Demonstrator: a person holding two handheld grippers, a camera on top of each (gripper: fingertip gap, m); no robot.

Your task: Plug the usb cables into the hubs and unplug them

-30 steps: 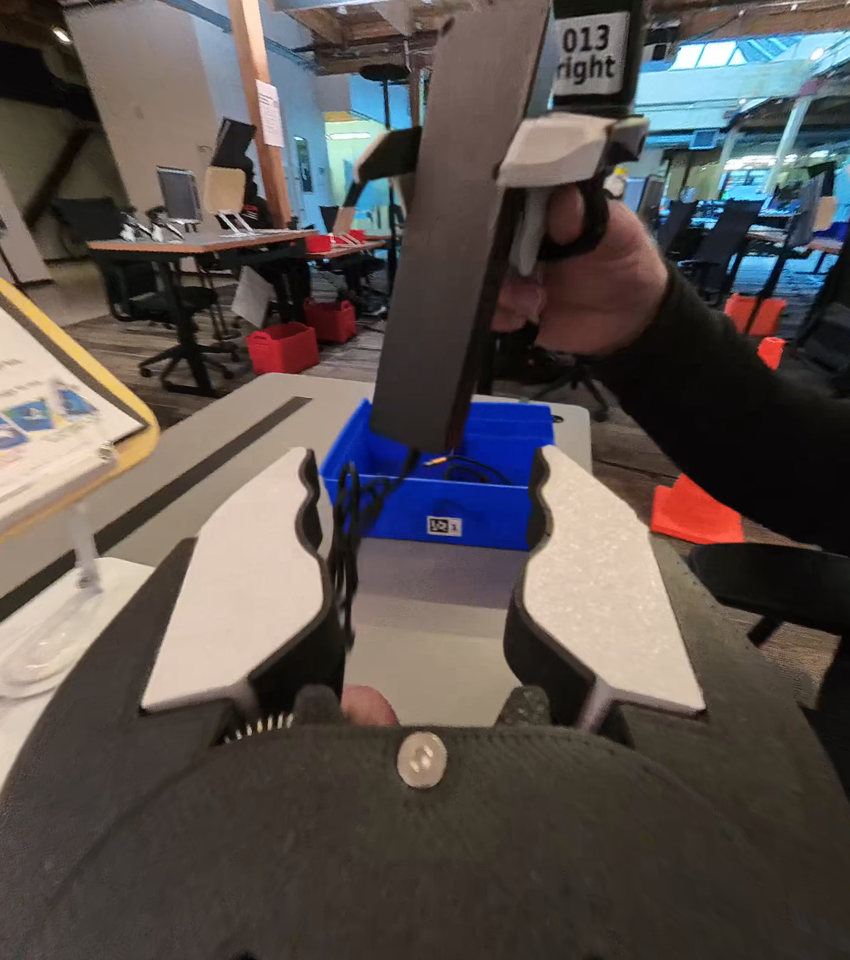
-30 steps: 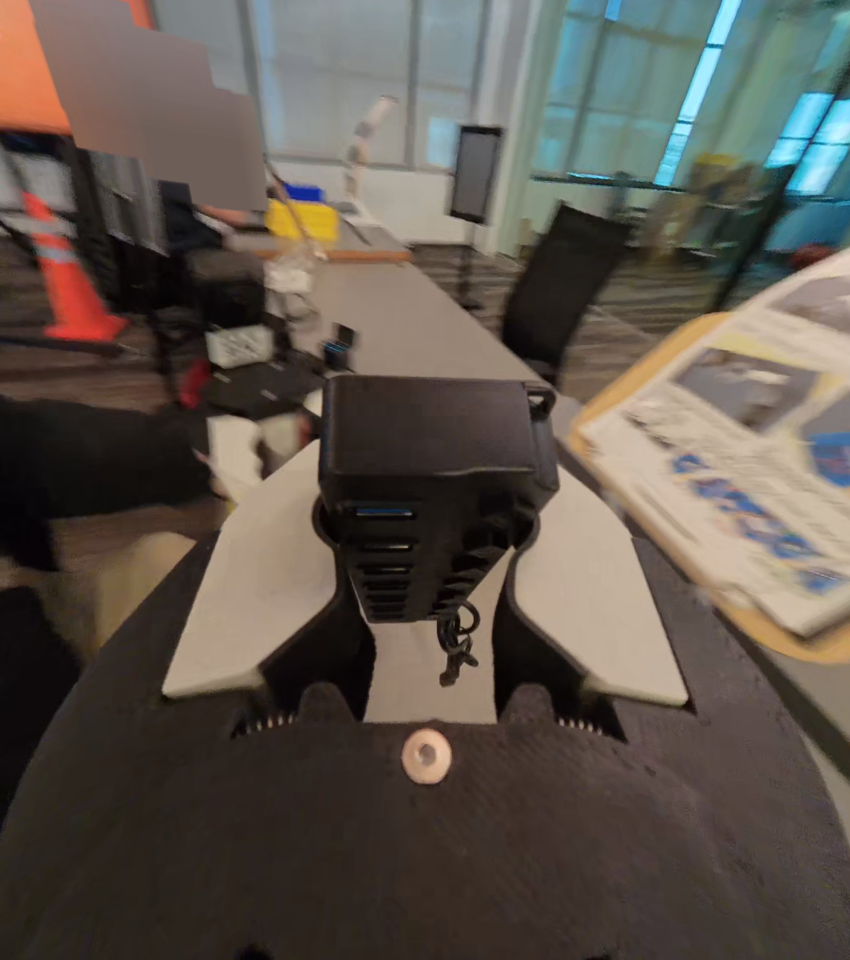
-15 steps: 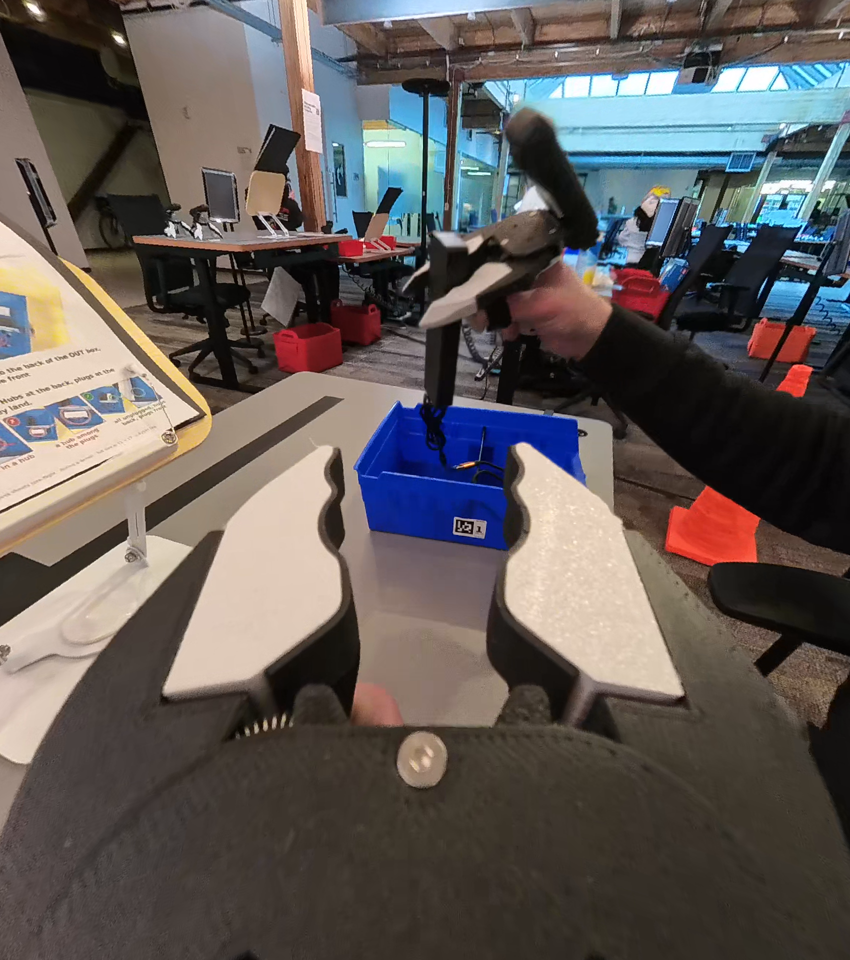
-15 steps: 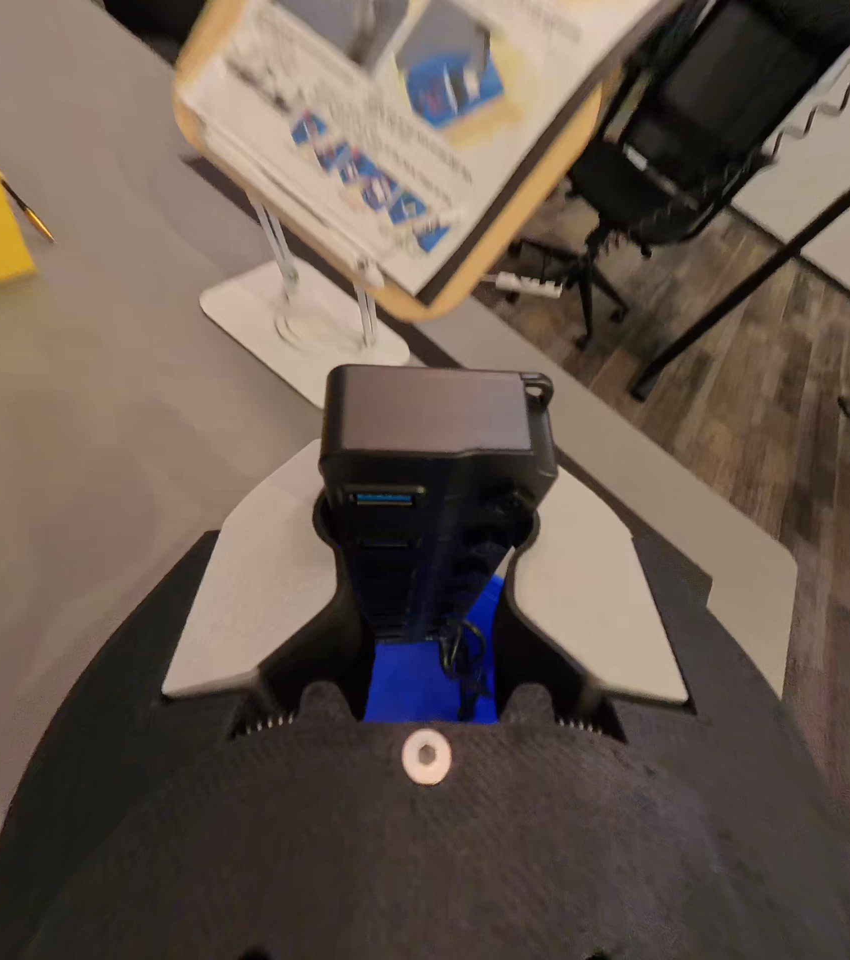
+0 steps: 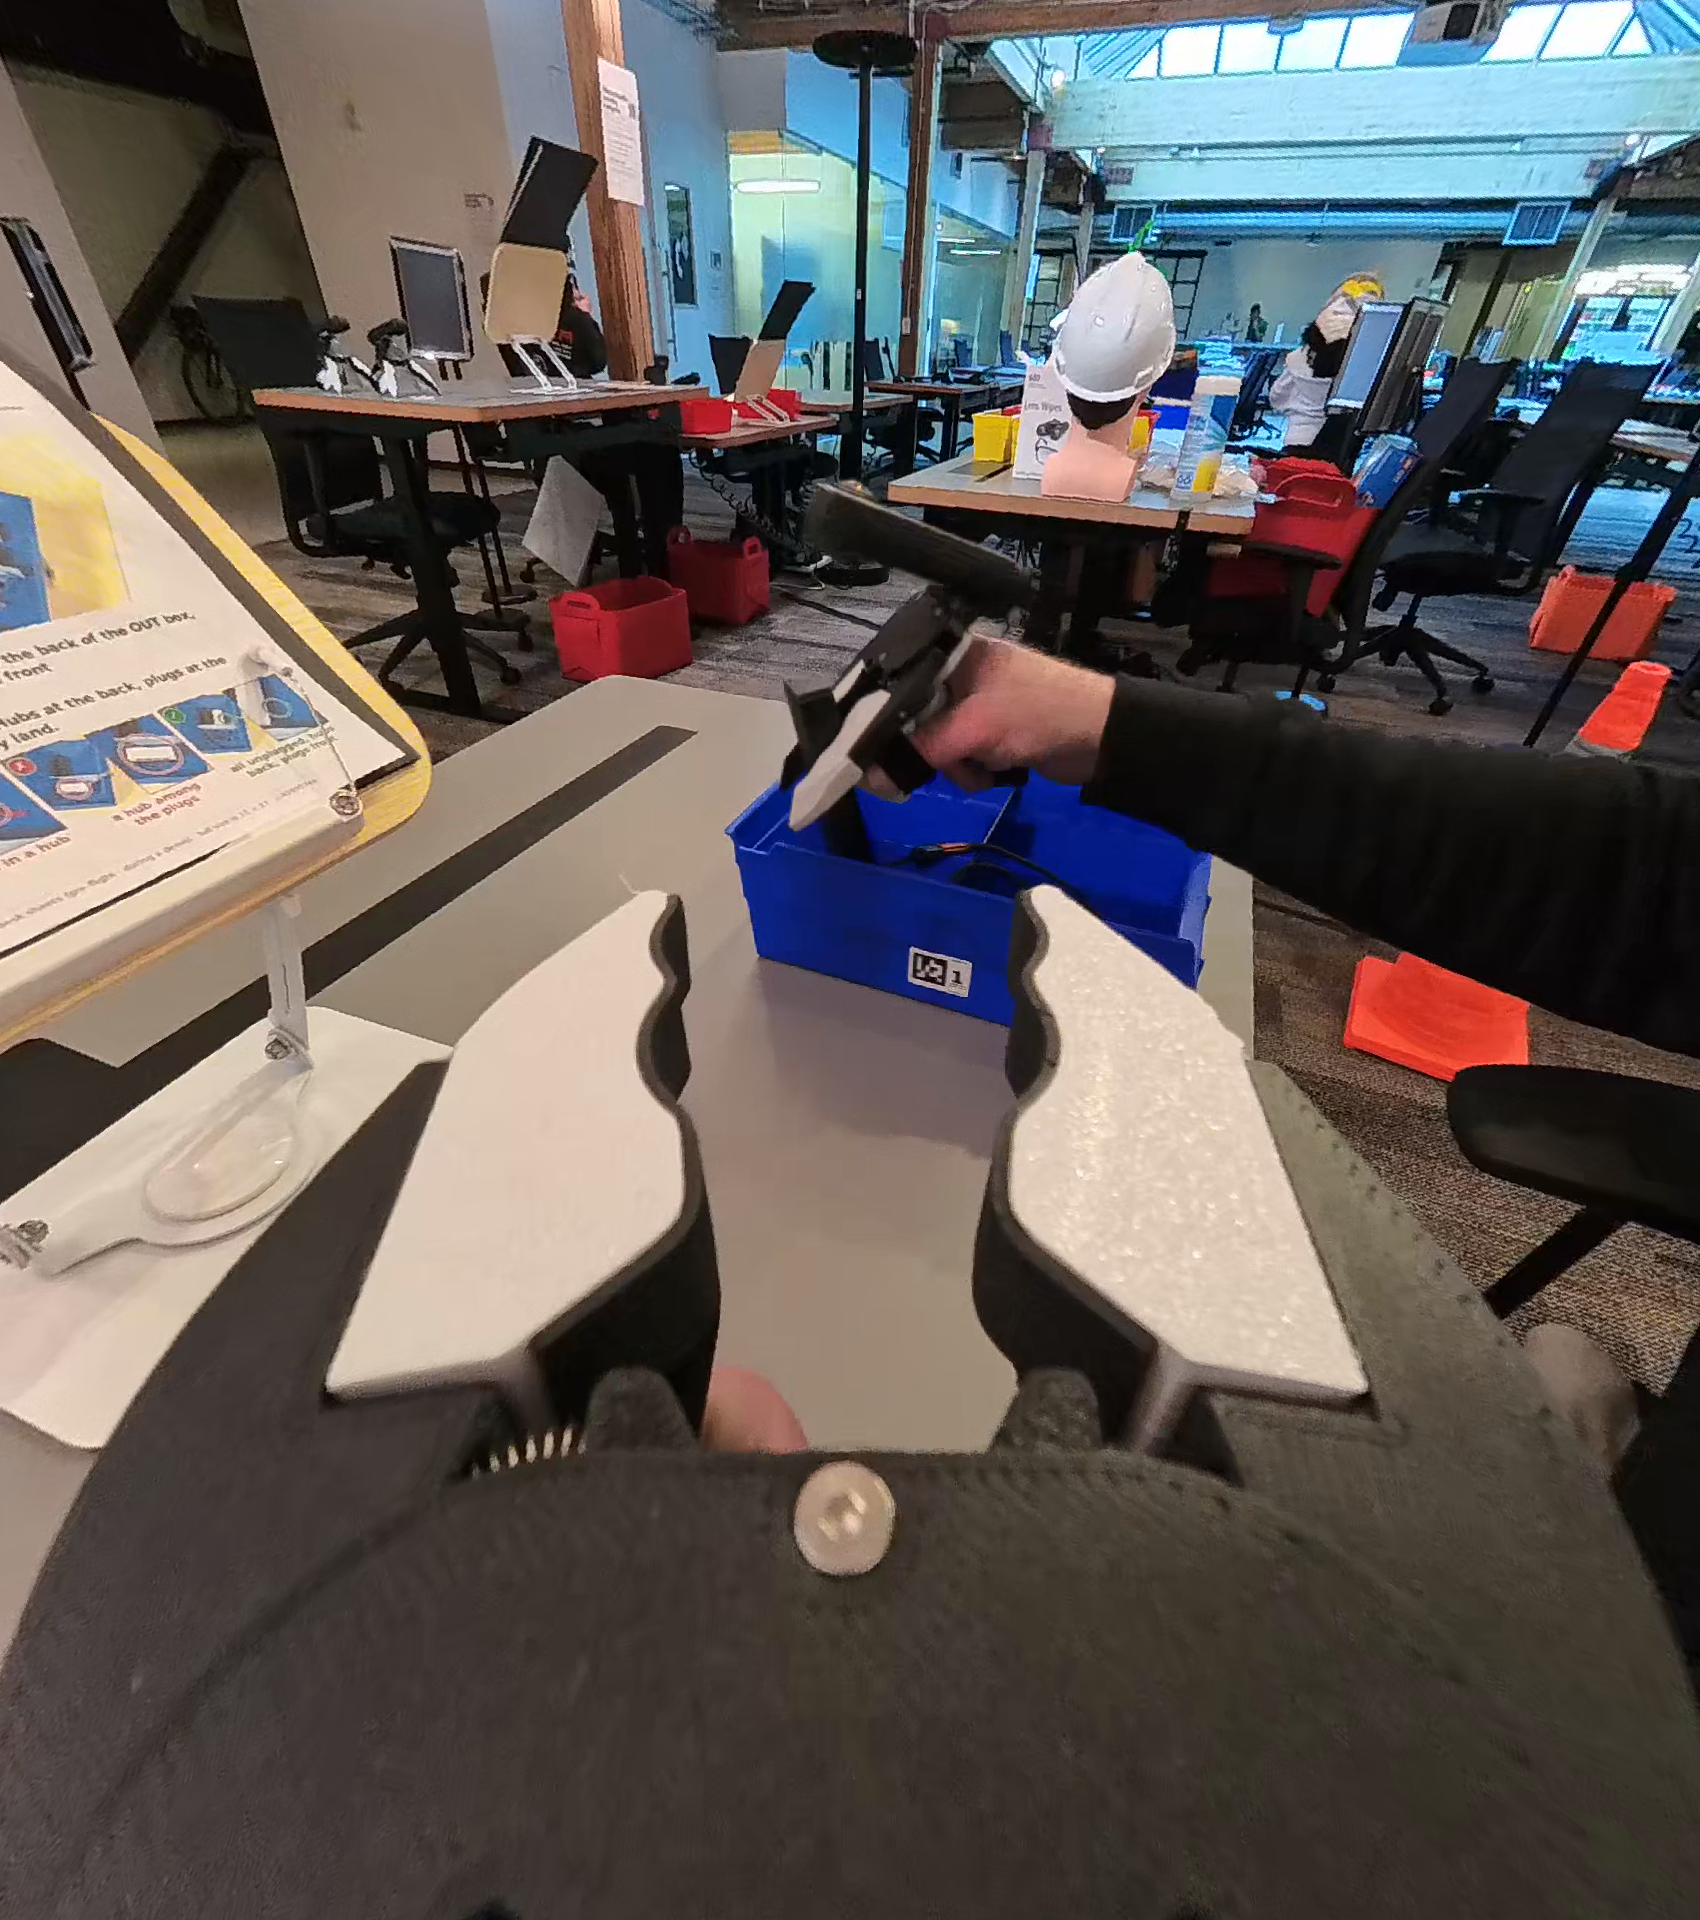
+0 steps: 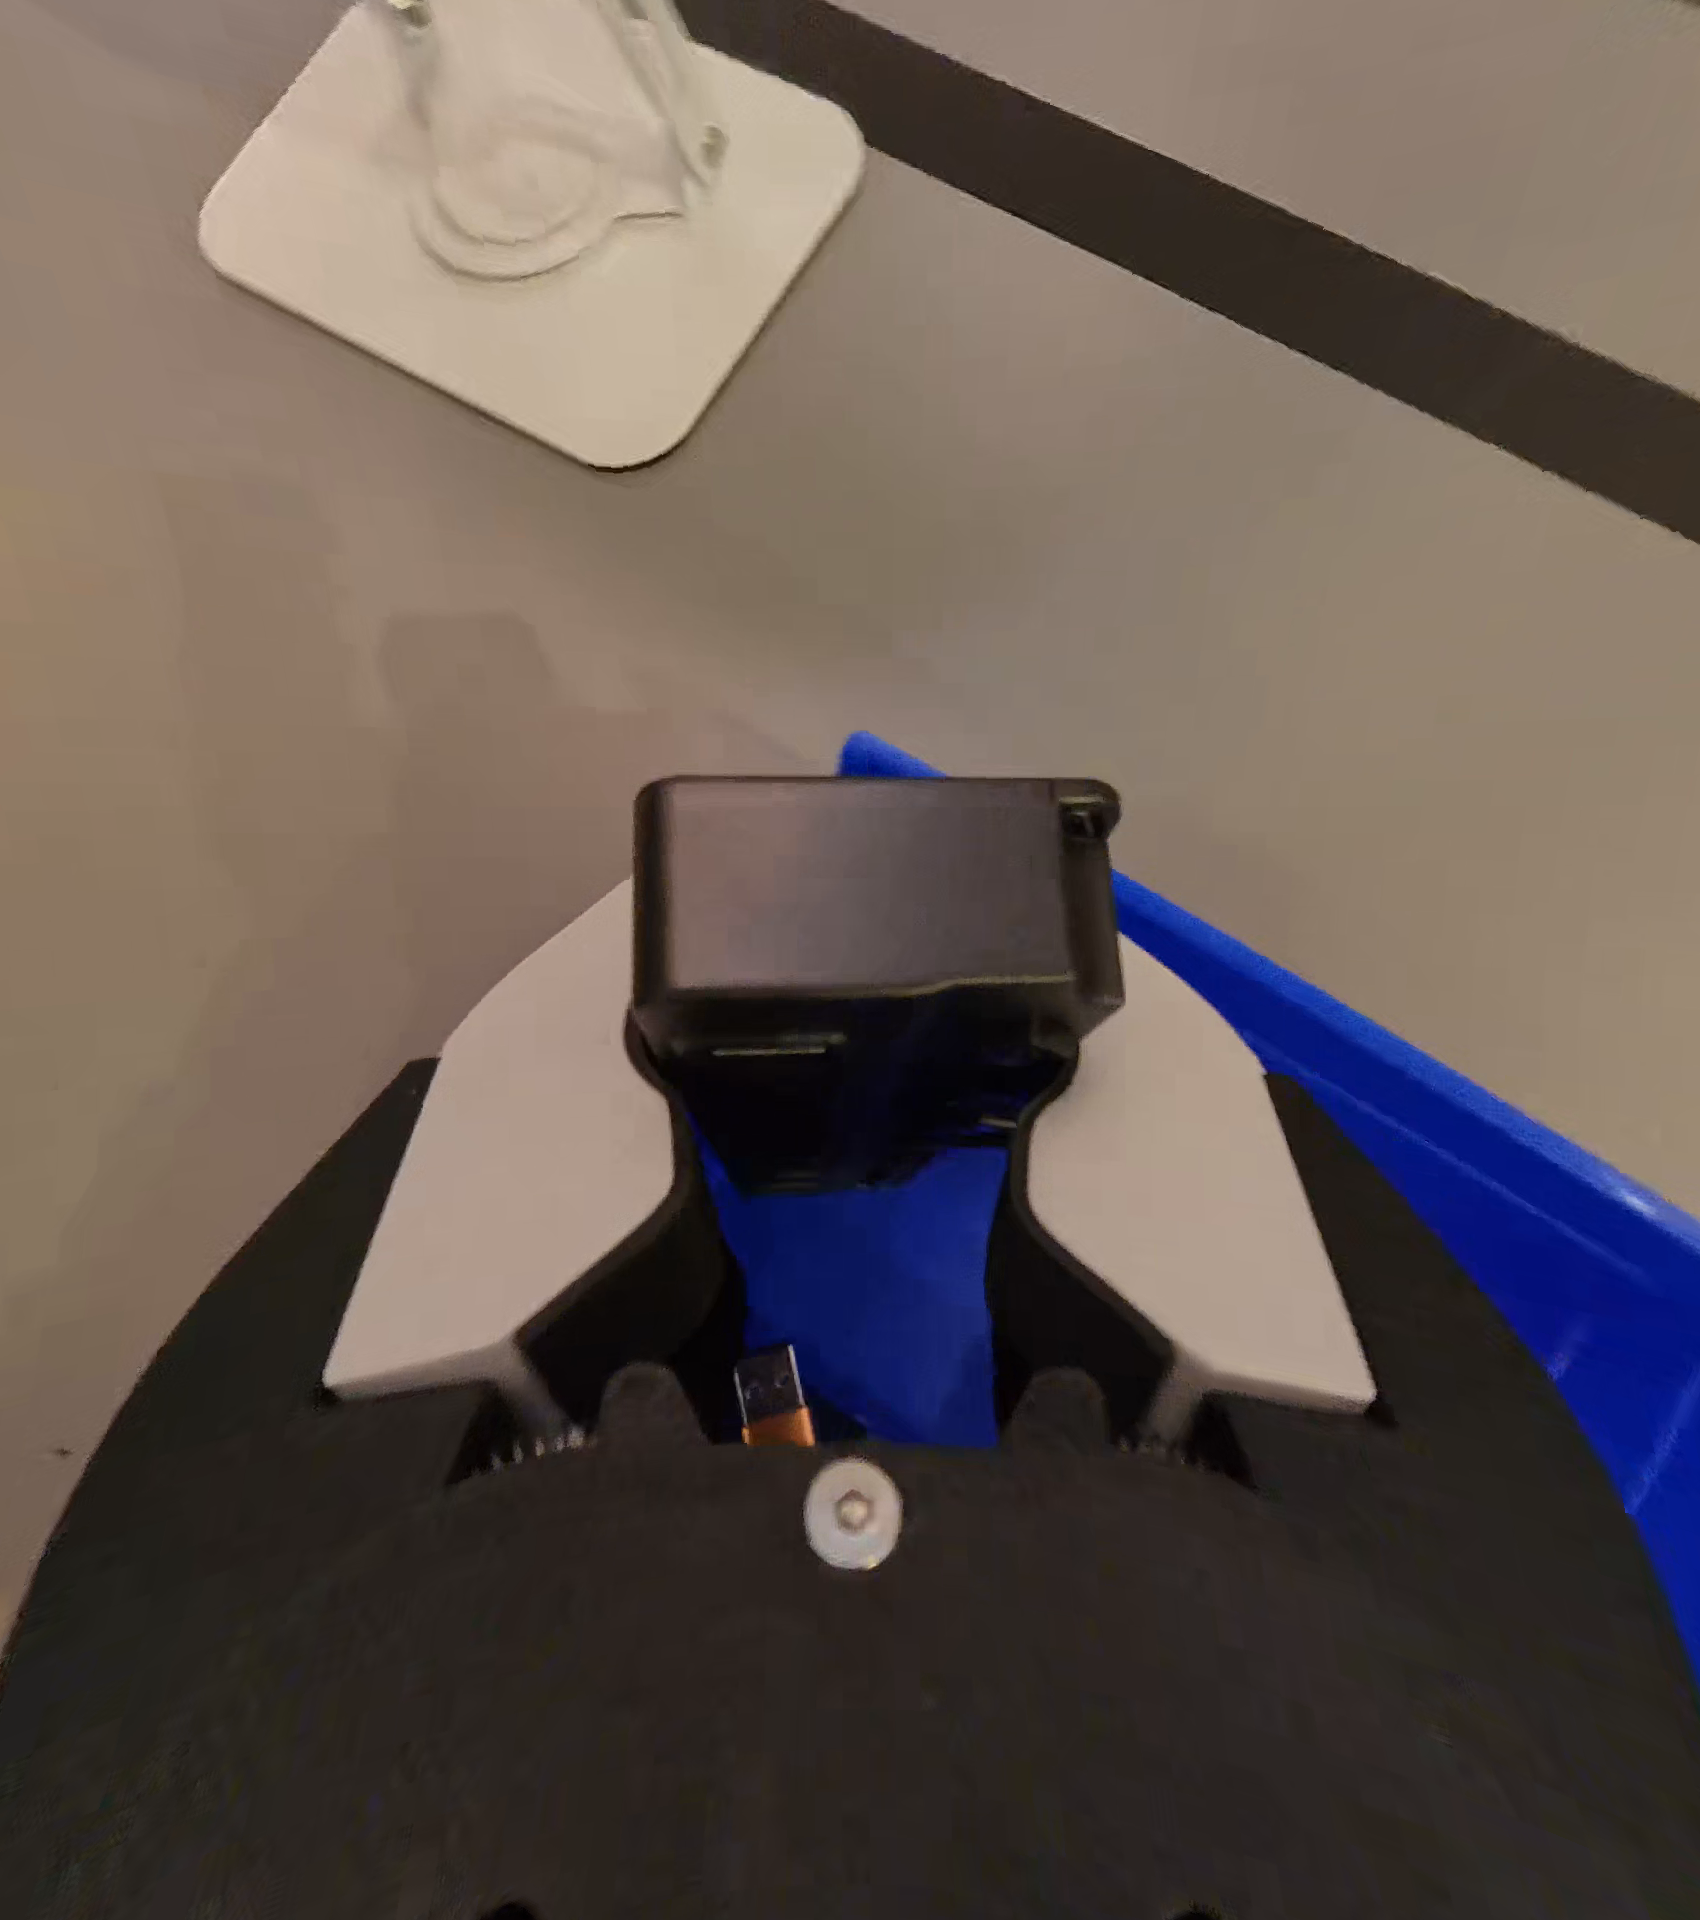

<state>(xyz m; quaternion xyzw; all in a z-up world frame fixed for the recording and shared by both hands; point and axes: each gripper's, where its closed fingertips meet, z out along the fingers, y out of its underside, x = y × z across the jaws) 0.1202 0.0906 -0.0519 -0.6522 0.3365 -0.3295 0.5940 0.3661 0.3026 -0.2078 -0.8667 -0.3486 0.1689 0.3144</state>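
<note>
My right gripper point(image 6: 851, 997) is shut on a black USB hub point(image 6: 867, 904) and points down into the blue bin point(image 6: 1448, 1122). A USB plug with an orange collar point(image 6: 773, 1403) lies in the bin under the hub. In the left wrist view the right gripper point(image 5: 841, 769) reaches into the far left part of the blue bin point(image 5: 867, 925), where a black cable point(image 5: 981, 862) lies. My left gripper point(image 5: 841, 997) is open and empty, above the grey table in front of the bin.
An instruction board point(image 5: 98, 707) on a clear stand with a white base point(image 5: 150, 1226) stands at the left; the base also shows in the right wrist view point(image 6: 534, 239). A black strip point(image 5: 513, 831) runs along the table. A chair seat point(image 5: 1635, 1143) is at right. One gripper's finger ends stand about 35 cm off the other's.
The right gripper has swung away from the left gripper and down into the blue bin with the hub. The left gripper has stayed open in place.
</note>
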